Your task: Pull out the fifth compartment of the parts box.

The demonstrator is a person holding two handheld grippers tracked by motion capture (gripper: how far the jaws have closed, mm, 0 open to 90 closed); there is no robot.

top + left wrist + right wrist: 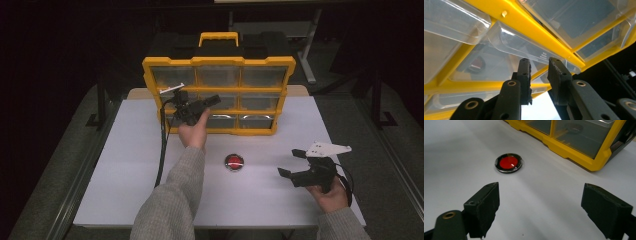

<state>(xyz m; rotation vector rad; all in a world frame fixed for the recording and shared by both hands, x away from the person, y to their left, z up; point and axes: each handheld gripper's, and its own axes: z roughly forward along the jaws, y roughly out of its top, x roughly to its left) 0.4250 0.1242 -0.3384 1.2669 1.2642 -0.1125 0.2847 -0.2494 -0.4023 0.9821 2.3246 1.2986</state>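
Red disc (234, 161) flat on white worktop (130, 165), frame centre, just in front of organiser (218, 95). Organiser yellow, standing upright at worktop's far side, clear drawers facing near edge. Left gripper (212, 100) raised at organiser's middle-left drawers, jaws a narrow gap apart, nothing between them. Right gripper (291, 163) lower right of frame, jaws wide apart, empty, pointing toward disc, well apart from it.
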